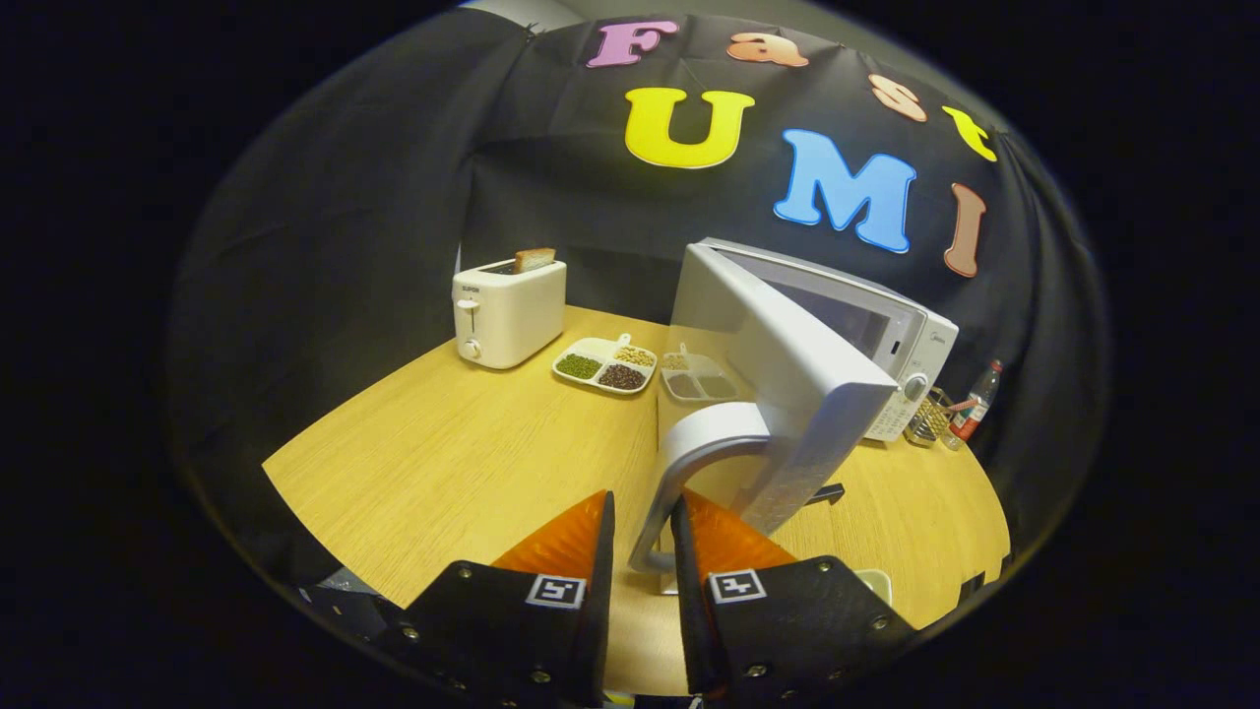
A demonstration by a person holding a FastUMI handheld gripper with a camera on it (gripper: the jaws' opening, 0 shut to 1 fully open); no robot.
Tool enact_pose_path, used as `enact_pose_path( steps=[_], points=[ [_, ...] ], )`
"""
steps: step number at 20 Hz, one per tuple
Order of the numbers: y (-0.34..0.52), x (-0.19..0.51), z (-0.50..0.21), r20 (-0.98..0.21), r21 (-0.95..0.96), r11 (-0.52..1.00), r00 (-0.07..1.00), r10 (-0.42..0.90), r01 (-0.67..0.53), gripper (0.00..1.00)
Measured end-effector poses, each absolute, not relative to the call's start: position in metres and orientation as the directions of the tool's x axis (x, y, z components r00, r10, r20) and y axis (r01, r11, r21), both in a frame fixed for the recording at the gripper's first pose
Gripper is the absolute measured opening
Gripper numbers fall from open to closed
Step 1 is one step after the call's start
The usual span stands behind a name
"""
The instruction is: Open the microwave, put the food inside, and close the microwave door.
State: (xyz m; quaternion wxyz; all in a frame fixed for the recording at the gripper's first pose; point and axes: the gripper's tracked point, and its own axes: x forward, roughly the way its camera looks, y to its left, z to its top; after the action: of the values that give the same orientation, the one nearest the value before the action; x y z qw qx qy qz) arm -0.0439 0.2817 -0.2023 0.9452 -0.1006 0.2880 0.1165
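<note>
While the microwave (886, 335) door (787, 394) stands ajar on the desk (443, 443), the gripper (643, 527) jaws close around its curved handle (679, 463).

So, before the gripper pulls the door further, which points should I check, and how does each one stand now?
1. Microwave door partly open: ok.
2. Door handle between the fingers of the gripper: ok.
3. Both fingers pressing on the handle: cannot tell.
4. Door's swing path free of the divided dish and the toaster, which stand beyond: ok.
5. Microwave cavity free for the food: cannot tell, the door hides it.
6. Food ready nearby: cannot tell.
</note>
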Motion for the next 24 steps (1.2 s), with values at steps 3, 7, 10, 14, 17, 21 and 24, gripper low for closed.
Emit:
enact_pose_path(
  steps=[3, 7, 10, 14, 17, 21, 24],
  points=[
    [0.291, -0.055, -0.199, -0.57, -0.075, 0.932, 0.782, 0.251, -0.354, 0.32],
    [0.34, -0.084, -0.172, -0.486, 0.073, 0.832, 0.709, 0.512, -0.55, 0.39],
    [0.342, -0.1, -0.133, -0.369, 0.092, 0.77, 0.697, 0.615, -0.632, 0.67],
    [0.309, -0.095, -0.088, -0.28, 0.063, 0.797, 0.756, 0.592, -0.601, 0.97],
    [0.264, -0.079, -0.066, -0.228, 0.029, 0.854, 0.829, 0.511, -0.519, 0.97],
    [0.197, -0.053, -0.079, -0.252, 0.001, 0.932, 0.902, 0.35, -0.362, 0.97],
    [0.154, -0.04, -0.114, -0.334, 0.017, 0.964, 0.908, 0.254, -0.264, 0.97]
  ],
)
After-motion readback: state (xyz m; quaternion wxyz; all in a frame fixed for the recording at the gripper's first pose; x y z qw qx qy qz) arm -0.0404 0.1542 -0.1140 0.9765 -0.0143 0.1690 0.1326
